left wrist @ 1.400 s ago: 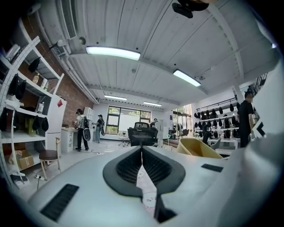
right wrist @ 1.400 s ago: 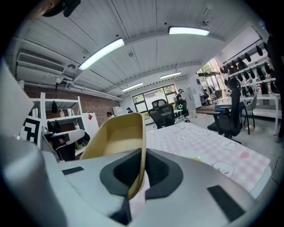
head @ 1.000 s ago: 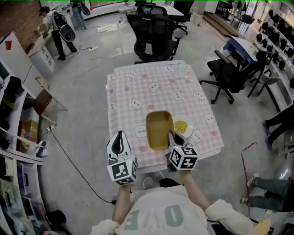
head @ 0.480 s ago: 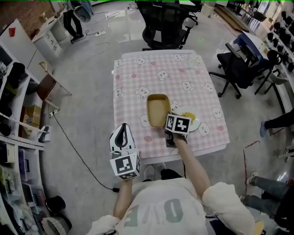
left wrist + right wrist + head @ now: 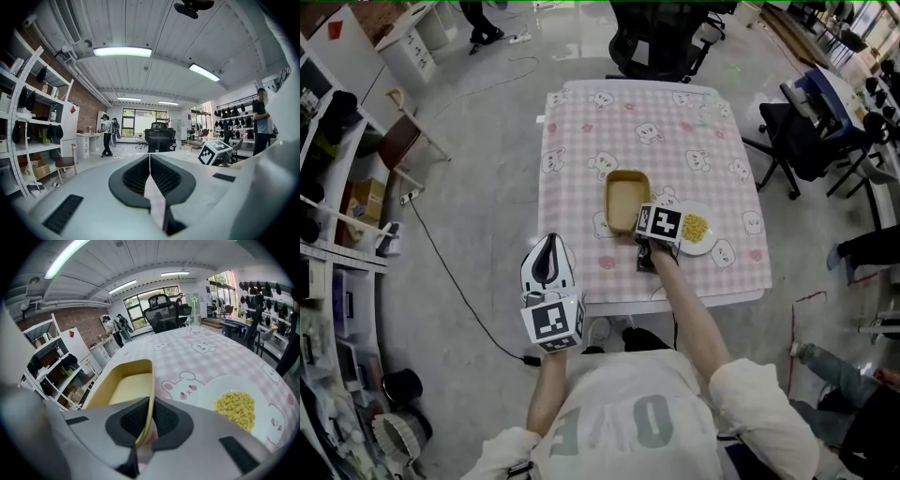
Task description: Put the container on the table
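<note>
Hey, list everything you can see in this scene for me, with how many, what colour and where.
table: one, pink checked cloth with bear prints, middle of the room
container: one, yellow, empty, near half of the table
plate: one, white, right of the container, holding yellow grains
glass: one, clear, far end of the table
office chairs: two, black, beyond and right of the table
left claw: one, pale grey, shut, empty, off the table
right claw: one, pale grey, shut on the container's rim

Plate [image 5: 707, 245] w/ yellow grains [image 5: 696, 226], office chair [image 5: 661, 37]
</note>
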`<state>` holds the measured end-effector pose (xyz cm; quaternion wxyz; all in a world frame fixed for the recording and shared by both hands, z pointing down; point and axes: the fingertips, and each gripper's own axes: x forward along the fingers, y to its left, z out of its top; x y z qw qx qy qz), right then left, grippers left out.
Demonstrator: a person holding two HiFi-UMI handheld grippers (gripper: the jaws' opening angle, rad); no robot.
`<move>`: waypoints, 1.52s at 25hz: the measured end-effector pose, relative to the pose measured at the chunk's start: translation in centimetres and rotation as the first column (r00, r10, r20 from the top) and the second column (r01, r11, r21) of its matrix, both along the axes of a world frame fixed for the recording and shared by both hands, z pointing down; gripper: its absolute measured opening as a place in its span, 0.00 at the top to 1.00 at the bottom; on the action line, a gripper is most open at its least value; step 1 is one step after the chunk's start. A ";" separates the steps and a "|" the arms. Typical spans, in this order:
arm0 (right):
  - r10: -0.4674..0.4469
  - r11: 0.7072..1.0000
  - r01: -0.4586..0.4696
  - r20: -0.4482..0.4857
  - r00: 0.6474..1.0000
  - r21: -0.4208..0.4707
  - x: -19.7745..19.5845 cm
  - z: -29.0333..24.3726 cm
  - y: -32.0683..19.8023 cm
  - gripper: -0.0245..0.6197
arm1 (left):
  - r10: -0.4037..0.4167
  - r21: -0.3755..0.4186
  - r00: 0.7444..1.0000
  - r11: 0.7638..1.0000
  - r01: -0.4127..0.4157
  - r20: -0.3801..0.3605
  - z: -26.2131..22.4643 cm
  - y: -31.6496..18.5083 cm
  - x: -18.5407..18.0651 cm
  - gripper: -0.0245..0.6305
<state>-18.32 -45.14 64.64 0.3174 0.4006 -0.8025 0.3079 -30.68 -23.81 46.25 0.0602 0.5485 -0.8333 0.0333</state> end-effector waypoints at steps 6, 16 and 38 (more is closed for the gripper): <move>0.008 1.000 -0.008 0.005 1.000 0.000 -0.4 0.0 -0.2 0.91 | -0.013 -0.001 1.000 1.000 0.013 -0.005 0.2 0.1 -0.4 0.92; -0.026 0.999 0.026 0.038 0.999 -0.018 -0.9 0.2 -0.1 0.90 | 0.007 -0.005 1.000 1.000 -0.007 0.000 0.2 -0.5 0.3 0.92; -0.059 0.977 0.017 0.189 0.980 0.214 -0.8 -10.2 -1.5 0.90 | 0.029 0.037 0.999 0.999 -0.030 0.015 -1.6 -1.2 0.7 0.92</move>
